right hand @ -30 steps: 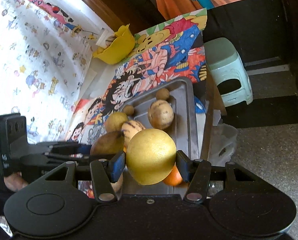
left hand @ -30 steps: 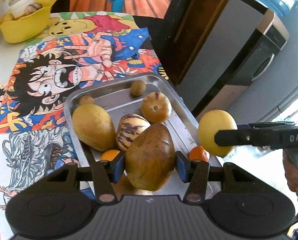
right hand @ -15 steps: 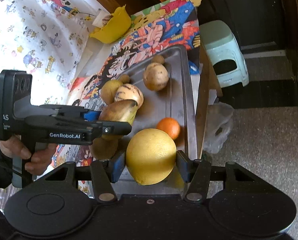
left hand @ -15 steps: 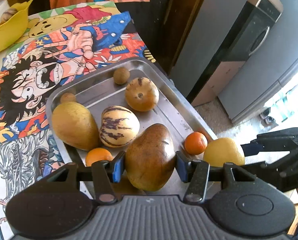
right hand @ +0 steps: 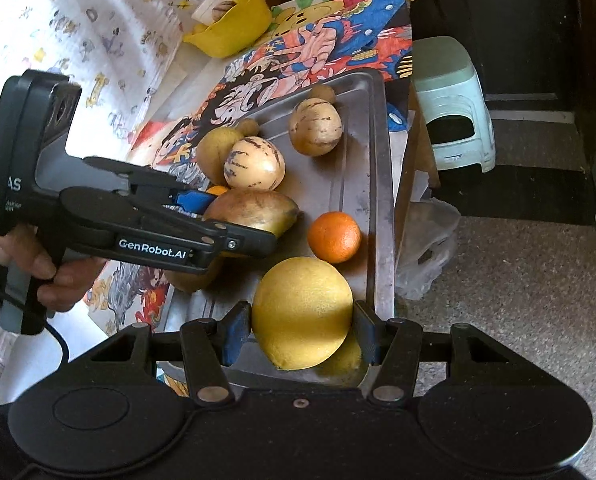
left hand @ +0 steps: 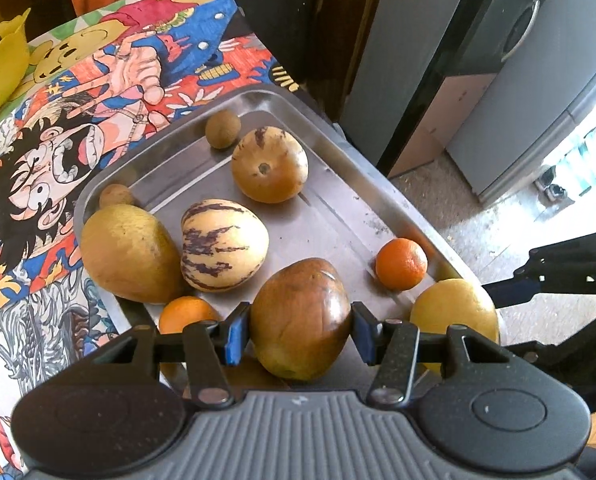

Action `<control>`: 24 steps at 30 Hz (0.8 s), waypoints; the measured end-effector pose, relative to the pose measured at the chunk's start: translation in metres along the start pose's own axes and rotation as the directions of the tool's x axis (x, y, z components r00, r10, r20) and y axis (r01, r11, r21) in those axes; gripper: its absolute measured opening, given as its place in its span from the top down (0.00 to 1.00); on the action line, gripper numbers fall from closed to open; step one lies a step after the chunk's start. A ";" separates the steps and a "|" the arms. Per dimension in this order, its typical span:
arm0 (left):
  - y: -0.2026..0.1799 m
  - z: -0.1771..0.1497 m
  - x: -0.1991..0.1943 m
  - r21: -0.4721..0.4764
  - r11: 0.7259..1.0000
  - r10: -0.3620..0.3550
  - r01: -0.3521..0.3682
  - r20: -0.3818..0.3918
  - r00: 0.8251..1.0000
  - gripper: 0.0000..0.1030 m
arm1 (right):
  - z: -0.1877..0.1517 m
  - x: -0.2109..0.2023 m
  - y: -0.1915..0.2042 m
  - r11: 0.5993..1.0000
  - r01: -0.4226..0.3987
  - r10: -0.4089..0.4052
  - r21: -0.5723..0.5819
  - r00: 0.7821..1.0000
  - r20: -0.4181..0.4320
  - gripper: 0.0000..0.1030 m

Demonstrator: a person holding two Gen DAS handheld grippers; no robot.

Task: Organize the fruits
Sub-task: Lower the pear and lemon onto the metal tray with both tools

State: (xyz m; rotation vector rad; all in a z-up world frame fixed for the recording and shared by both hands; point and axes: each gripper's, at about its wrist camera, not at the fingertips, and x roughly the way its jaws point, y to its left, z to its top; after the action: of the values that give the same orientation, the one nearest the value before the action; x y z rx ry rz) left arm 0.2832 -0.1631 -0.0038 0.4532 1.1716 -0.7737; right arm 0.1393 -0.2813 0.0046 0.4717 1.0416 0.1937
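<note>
My left gripper [left hand: 300,334] is shut on a brown mango [left hand: 300,316] and holds it just over the near end of the steel tray [left hand: 338,216]. My right gripper [right hand: 300,330] is shut on a large yellow citrus fruit [right hand: 302,312] over the tray's near right corner [right hand: 382,280]; that fruit also shows in the left wrist view [left hand: 454,312]. On the tray lie a yellow mango [left hand: 130,252], two striped melons [left hand: 222,244] [left hand: 270,164], two oranges [left hand: 401,263] [left hand: 184,314] and two small brown fruits [left hand: 223,128] [left hand: 116,196].
The tray sits on a cartoon-print cloth [left hand: 78,120] at the table's right edge. A yellow bowl [right hand: 234,28] stands at the far end. A pale green stool [right hand: 450,104] and a plastic bag [right hand: 426,248] are on the floor beside the table.
Both grippers have come down toward the tray's near end with their fruits. The yellow citrus moved from off the tray's side to over its near right corner.
</note>
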 end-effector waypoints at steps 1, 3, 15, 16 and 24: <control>0.000 0.000 0.001 0.005 1.000 0.002 -0.002 -0.003 1.000 0.45 | 0.000 0.000 0.000 1.000 0.001 -0.001 -0.001 1.000 0.000 0.45; 0.001 0.000 0.001 0.008 1.000 0.001 -0.001 -0.006 1.000 0.45 | 0.000 0.001 0.001 1.000 0.004 -0.004 -0.007 1.000 0.000 0.45; 0.006 0.001 0.003 0.000 1.000 -0.020 0.020 -0.023 1.000 0.44 | 0.001 0.002 0.006 0.998 0.019 -0.020 -0.055 1.000 -0.012 0.44; 0.006 0.001 0.004 -0.002 1.000 -0.017 0.017 -0.026 1.000 0.42 | 0.001 0.002 0.006 0.998 0.020 -0.021 -0.057 1.000 -0.013 0.44; 0.008 0.003 0.006 -0.018 1.000 -0.021 0.020 -0.045 0.999 0.39 | 0.000 0.001 0.006 0.998 0.022 -0.023 -0.062 0.999 -0.022 0.43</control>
State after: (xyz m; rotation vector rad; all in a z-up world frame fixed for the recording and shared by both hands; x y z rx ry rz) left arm 0.2919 -0.1616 -0.0092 0.4469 1.2263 -0.7732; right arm 0.1403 -0.2755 0.0070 0.4024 1.0596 0.2111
